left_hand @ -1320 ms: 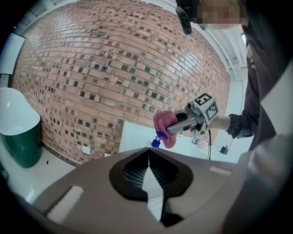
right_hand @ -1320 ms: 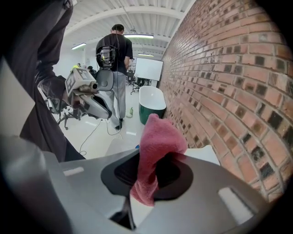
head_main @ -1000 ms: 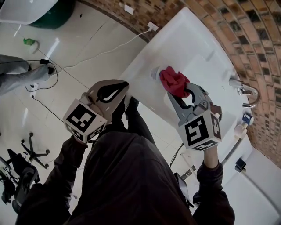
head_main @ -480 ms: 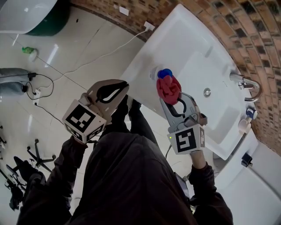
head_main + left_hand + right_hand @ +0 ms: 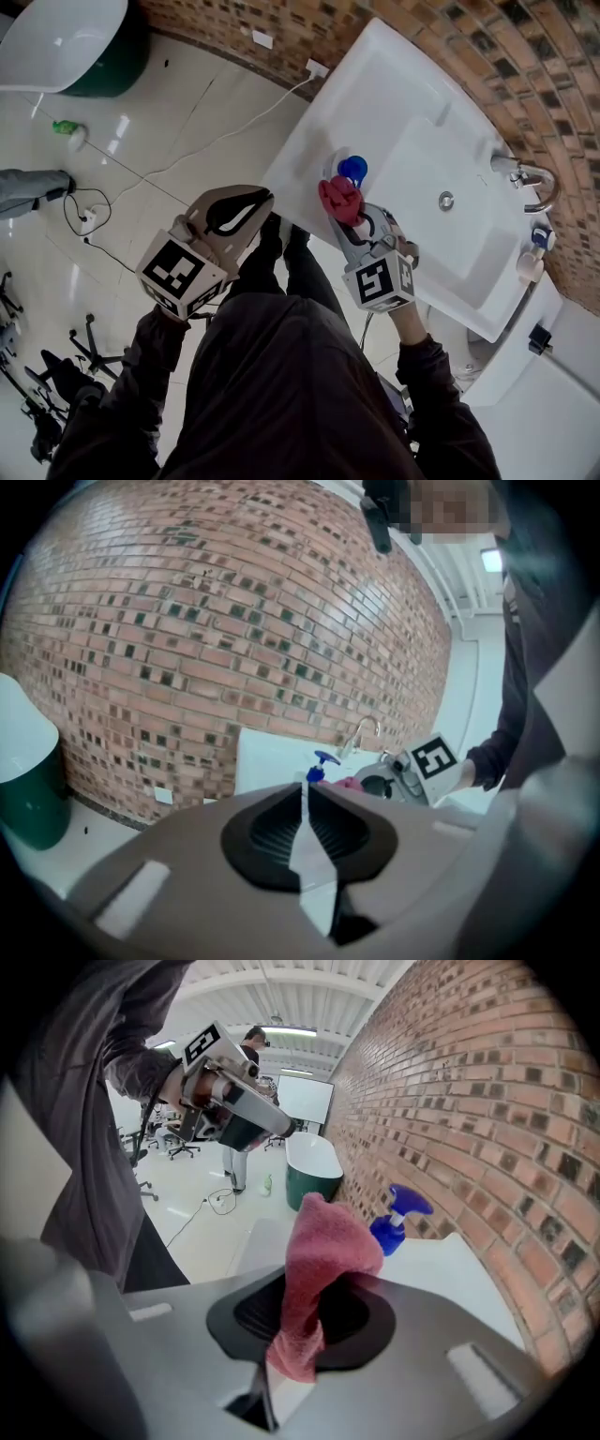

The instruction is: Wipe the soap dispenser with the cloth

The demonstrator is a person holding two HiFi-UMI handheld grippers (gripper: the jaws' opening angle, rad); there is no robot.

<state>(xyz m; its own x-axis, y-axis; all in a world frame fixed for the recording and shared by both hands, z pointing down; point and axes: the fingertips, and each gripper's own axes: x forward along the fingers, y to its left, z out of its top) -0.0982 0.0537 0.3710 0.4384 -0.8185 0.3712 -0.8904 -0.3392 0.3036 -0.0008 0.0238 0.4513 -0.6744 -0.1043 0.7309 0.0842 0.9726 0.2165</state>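
Far left on the floor: a white tub with a green base point(image 5: 70, 37) and a small green bottle point(image 5: 64, 128).

The left gripper point(image 5: 268, 195) hangs over the floor off the sink's left side, well apart from the dispenser. Its jaws are narrow, only a thin slit. They have just been opening a touch, with nothing between them.

Next right is the soap dispenser point(image 5: 352, 170), with a blue pump top, upright on the flat left rim of the white sink point(image 5: 394, 84). The red cloth point(image 5: 339, 199) is bunched just beside the pump top on the person's side. Can't tell if it touches.

The right gripper point(image 5: 346, 216) is clamped on the cloth and angled down toward the dispenser. Folds of cloth stick out past its fingertips.

Further right, the basin's drain point(image 5: 446, 199), then a chrome faucet point(image 5: 527, 180) at the back edge, by the brick wall point(image 5: 553, 84).
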